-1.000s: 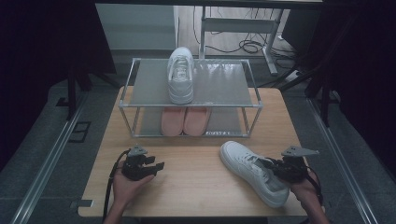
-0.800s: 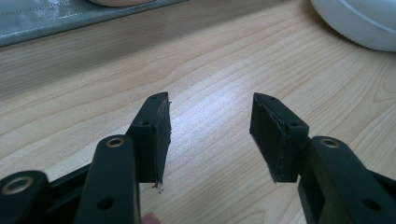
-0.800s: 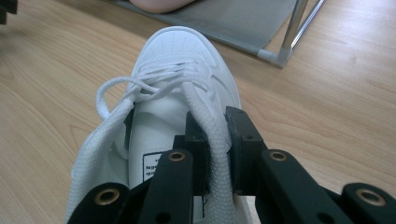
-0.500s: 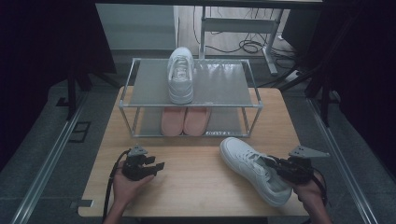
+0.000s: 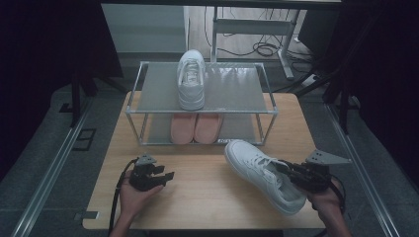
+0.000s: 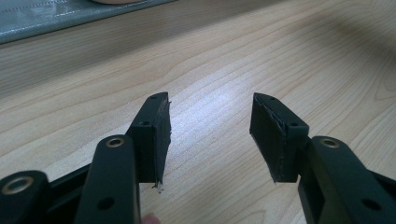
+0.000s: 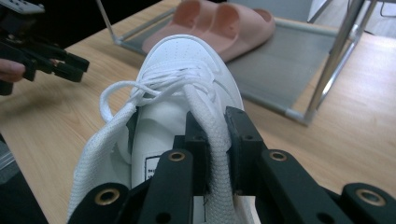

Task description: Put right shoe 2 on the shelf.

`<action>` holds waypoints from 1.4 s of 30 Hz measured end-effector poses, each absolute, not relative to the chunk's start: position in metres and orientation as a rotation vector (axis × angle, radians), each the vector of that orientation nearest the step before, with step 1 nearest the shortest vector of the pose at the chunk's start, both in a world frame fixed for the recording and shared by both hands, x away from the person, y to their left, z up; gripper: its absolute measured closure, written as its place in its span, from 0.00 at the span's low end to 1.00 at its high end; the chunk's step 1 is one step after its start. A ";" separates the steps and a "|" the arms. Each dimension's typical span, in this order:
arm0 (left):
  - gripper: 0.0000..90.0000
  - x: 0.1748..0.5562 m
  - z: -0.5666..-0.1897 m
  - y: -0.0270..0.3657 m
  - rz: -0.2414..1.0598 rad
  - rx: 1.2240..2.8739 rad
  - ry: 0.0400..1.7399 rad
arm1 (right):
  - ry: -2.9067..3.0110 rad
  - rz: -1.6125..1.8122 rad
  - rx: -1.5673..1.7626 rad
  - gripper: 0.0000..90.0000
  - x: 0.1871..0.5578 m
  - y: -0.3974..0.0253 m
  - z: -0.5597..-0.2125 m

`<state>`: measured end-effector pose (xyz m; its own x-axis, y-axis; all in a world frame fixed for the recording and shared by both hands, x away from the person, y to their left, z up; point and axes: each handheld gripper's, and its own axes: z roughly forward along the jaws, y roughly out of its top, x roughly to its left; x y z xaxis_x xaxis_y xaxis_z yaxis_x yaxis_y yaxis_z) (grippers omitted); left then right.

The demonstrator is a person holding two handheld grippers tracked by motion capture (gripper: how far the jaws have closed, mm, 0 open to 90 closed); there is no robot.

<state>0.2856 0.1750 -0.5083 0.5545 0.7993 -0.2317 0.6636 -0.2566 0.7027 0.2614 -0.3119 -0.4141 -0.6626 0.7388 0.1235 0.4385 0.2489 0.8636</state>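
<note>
White lace-up leather sneaker (image 5: 264, 175) lies on the light wooden table (image 5: 207, 197), front right, toe pointing toward the metal-framed two-tier shoe rack (image 5: 201, 106). Right gripper (image 7: 215, 144) comes in low from the heel side, hand behind it near the table edge, jaws pinching the sneaker's collar rim. Left gripper (image 5: 165, 174) sits front left, well apart from the sneaker, cradled in an upturned hand (image 5: 133, 197), jaws spread over bare wood.
</note>
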 end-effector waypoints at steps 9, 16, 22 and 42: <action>0.54 0.286 -0.509 0.174 0.212 2.000 1.179 | 2.209 1.430 1.027 0.89 0.264 -0.298 -0.395; 0.54 0.286 -0.509 0.174 0.211 2.002 1.179 | 2.192 1.468 0.996 0.89 0.267 -0.285 -0.381; 0.54 0.286 -0.510 0.174 0.210 2.005 1.179 | 2.165 1.512 0.978 0.89 0.270 -0.278 -0.368; 0.54 0.287 -0.511 0.174 0.203 2.006 1.177 | 2.083 1.597 0.972 0.89 0.294 -0.259 -0.332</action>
